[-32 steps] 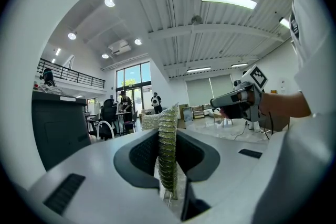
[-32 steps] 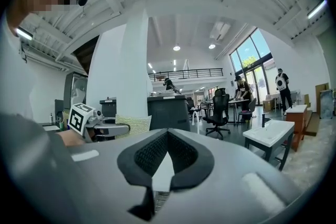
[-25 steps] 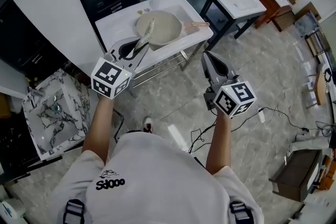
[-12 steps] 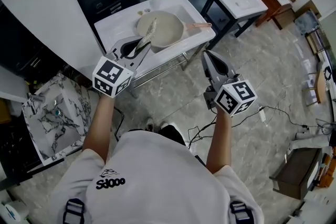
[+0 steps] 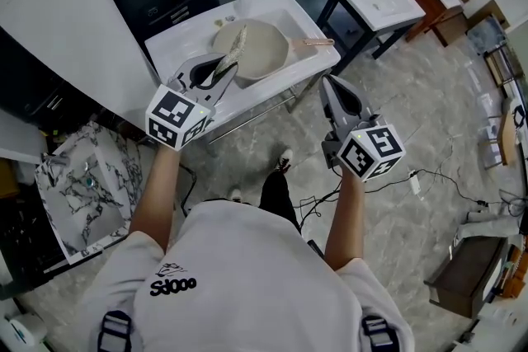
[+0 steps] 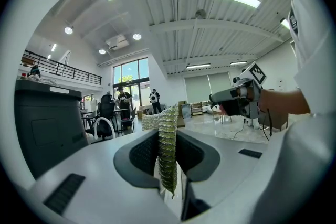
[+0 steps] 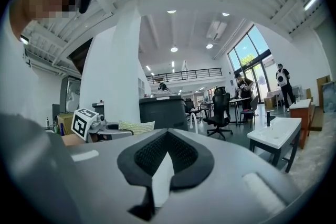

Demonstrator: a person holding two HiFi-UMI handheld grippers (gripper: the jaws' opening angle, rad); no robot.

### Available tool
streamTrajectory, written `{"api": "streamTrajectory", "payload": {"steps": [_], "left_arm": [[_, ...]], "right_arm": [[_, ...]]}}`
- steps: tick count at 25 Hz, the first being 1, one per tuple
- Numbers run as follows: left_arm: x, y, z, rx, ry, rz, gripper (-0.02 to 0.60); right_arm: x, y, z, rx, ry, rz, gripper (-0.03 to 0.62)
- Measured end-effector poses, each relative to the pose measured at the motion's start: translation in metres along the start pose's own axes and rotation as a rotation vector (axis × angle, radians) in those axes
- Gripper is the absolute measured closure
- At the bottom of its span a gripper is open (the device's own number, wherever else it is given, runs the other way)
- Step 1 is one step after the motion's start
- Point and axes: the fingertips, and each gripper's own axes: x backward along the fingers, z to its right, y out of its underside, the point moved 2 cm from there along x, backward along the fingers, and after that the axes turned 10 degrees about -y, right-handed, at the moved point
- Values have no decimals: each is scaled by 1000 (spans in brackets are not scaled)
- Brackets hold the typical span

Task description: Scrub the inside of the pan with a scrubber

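Left tongs (image 6: 167, 150): clamped on the scrubber (image 6: 169, 131), a limp mesh strip that stands up between the jaws.
Right tongs (image 7: 164, 162): together, with nothing in them (held off the sink's front right corner).
Pan (image 5: 266, 52): lies in the sink (image 5: 183, 35), handle toward the right edge. The scrubber is over its left rim, and contact cannot be told.
Risk: nothing steadies the pan, so a firm scrub could slide or spin it. The floppy mesh may fold or slip from its narrow grip.
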Motion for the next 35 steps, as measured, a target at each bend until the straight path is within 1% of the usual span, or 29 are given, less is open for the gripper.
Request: {"api": "streamTrajectory", "payload": {"steps": [3, 7, 14, 19, 22, 26, 32, 35], "left_arm": [[-19, -1, -7, -4, -13, -6, 509], [-50, -3, -15, -1, -36, -10, 509], [-114, -7, -27, 10, -82, -34, 509], [-152, -3, -33, 29, -115, -64, 509], [-173, -2, -35, 42, -140, -82, 509], [-197, 2, -38, 47, -171, -110, 509], [-226, 15, -45, 68, -226, -159, 509], [-238, 24, -46, 75, -246, -184, 509]], "right_arm": [[-8, -5, 24, 28, 22, 3, 586], [-24, -4, 57, 60, 2, -31, 586], [-51, -4, 128, 52, -39, -69, 585], [-69, 0, 171, 57, -66, -98, 585], [-77, 0, 193, 33, -97, -98, 585], [-87, 2, 218, 23, -121, -111, 585], [-104, 9, 244, 38, -173, -153, 585], [-111, 15, 254, 27, -201, -169, 585]]}}
